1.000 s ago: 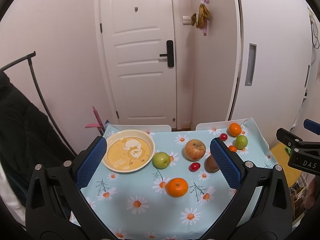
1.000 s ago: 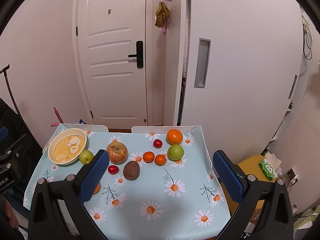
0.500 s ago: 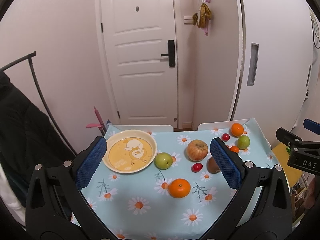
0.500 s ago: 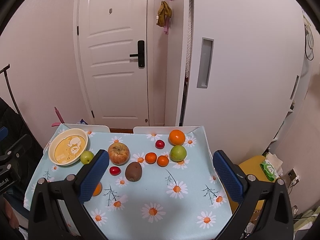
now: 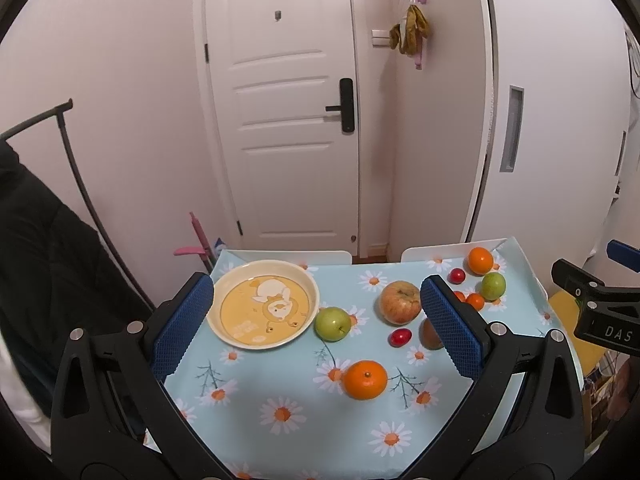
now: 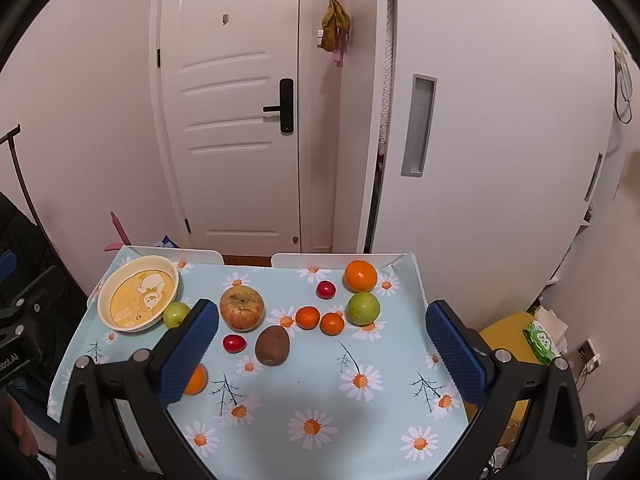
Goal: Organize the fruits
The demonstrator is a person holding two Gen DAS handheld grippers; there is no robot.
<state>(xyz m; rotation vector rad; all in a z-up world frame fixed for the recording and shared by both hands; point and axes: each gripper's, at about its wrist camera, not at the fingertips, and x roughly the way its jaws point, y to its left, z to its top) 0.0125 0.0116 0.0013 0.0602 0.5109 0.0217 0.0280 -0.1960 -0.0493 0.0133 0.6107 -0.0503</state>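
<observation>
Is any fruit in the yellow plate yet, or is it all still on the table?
Nothing looks done: the plate holds no fruit. Nothing is in hand either; the left hand-held gripper and right hand-held gripper are both open above the table. All of it is left: the big apple, kiwi, green apples, oranges and small red fruits lie on the flowery cloth.

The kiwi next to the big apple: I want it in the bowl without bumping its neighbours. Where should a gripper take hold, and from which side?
Grip the kiwi across its narrow middle, coming down from above. It lies egg-shaped with its long axis running away from the camera, so its left and right flanks are the short span. The red tomato sits close on its left, the apple behind-left, so keep the fingers tight.
</observation>
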